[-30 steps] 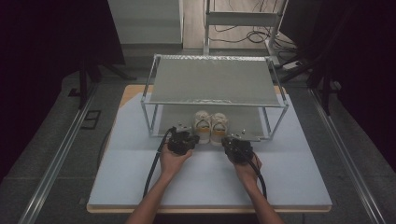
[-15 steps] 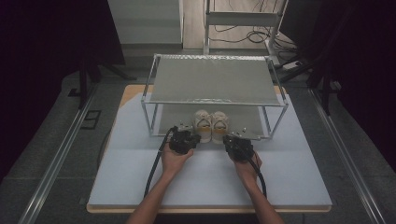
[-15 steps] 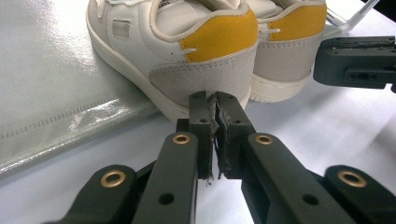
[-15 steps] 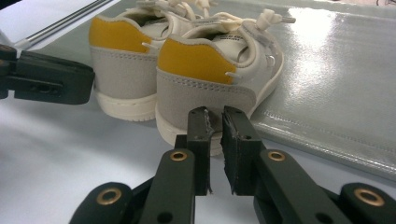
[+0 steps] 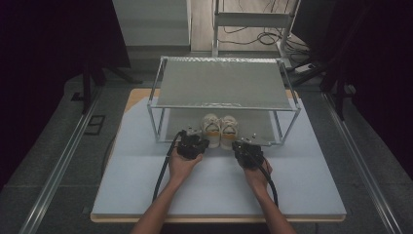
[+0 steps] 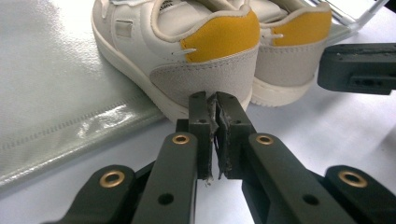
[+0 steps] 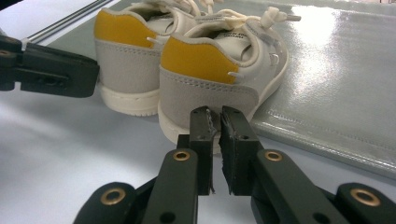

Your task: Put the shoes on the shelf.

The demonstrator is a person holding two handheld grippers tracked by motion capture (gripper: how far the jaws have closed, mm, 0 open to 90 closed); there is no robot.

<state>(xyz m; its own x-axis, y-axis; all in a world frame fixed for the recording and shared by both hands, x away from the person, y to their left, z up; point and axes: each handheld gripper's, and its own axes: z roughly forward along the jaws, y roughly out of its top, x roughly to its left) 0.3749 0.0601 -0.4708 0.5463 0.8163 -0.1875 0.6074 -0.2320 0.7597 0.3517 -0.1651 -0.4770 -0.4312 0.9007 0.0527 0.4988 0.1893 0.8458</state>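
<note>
A pair of cream shoes with yellow heel tabs stands on the lower shelf of a metal rack, heels toward me: left shoe (image 5: pixel 211 127), right shoe (image 5: pixel 228 129). My left gripper (image 5: pixel 199 139) sits on the table just before the left shoe's heel (image 6: pixel 205 74). Its jaws (image 6: pixel 214 112) are shut with nothing between them. My right gripper (image 5: pixel 242 145) sits just before the right shoe's heel (image 7: pixel 205 88). Its jaws (image 7: pixel 215 123) are shut too, a thin slit between the pads, holding nothing. Each gripper view shows the other gripper's jaw at its edge.
The rack's top shelf (image 5: pixel 224 83) overhangs the shoes, with thin metal posts (image 5: pixel 157 124) at its corners. The shiny grey lower shelf (image 7: pixel 336 79) lies a little above the white tabletop (image 5: pixel 141 185). Cables trail back along both forearms.
</note>
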